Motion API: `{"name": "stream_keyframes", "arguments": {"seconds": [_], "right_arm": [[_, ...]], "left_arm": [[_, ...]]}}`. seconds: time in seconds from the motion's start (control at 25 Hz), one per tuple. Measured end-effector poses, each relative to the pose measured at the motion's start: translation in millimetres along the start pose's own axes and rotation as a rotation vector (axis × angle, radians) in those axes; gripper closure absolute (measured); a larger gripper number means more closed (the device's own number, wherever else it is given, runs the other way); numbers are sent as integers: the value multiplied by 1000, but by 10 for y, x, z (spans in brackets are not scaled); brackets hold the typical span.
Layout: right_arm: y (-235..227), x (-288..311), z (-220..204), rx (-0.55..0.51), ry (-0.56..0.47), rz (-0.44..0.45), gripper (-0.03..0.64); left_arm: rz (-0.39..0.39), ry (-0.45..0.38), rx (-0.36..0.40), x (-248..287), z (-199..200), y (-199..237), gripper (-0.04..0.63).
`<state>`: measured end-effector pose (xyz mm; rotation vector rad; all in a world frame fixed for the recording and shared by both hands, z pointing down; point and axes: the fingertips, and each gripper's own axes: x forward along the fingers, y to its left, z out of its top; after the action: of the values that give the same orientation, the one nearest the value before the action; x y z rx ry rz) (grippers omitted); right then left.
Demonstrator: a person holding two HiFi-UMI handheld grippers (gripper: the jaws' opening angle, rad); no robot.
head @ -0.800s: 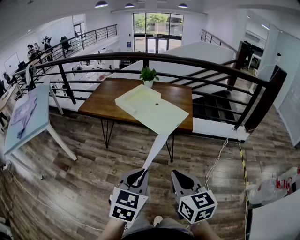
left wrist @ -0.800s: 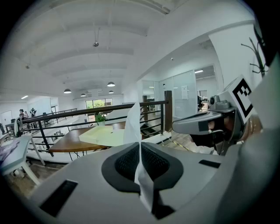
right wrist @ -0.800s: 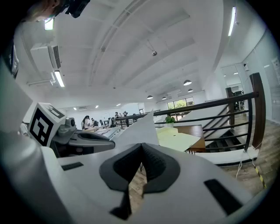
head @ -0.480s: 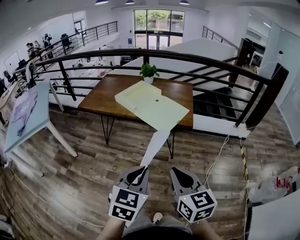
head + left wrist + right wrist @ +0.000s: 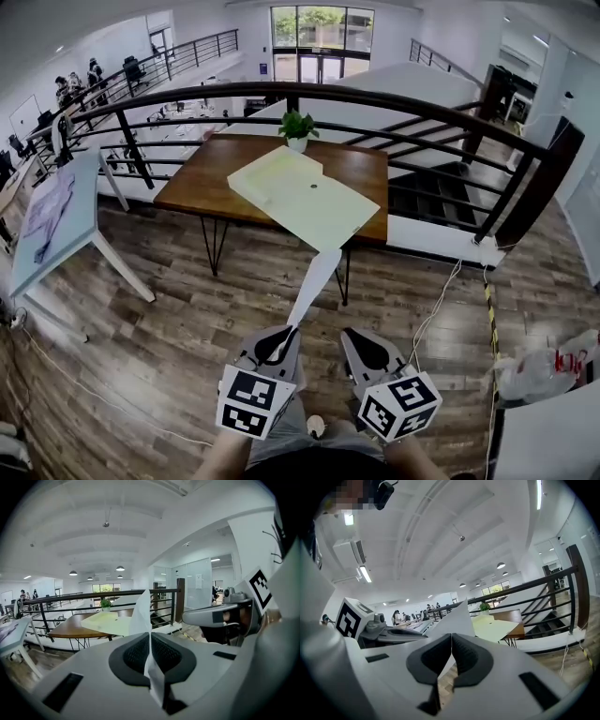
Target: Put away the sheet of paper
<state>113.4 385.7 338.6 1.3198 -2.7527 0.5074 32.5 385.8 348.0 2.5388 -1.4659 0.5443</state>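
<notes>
My left claw (image 5: pixel 278 340) clamped tight on the near end of a narrow white sheet of paper (image 5: pixel 315 279), sheet reaching ahead from its tips, my right claw (image 5: pixel 359 349) just beside, closed and empty, brown wooden counter (image 5: pixel 199 192) well ahead of both.
</notes>
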Motion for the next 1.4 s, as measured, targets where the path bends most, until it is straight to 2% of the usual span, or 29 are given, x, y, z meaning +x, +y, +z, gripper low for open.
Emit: {"name": "stream_keyframes", "arguments": {"seconds": [0.24,0.52,0.92,1.08,1.4], "right_arm": [[-154,178,12,30,10,6,589],[-368,711,73,9,55,2,591],[-777,1963,474,23,60,-56,591],[-928,2461,617,67,50,-73,591],[-1102,3124,748,98,35,-120,589]], "left_arm": [[0,8,-30,164,-1,137,574],[-24,23,-16,625,55,519,574],[-115,48,50,1520,410,1567,574],[-139,52,47,1805,537,1956,574],[-206,45,83,2215,675,2455,574]]}}
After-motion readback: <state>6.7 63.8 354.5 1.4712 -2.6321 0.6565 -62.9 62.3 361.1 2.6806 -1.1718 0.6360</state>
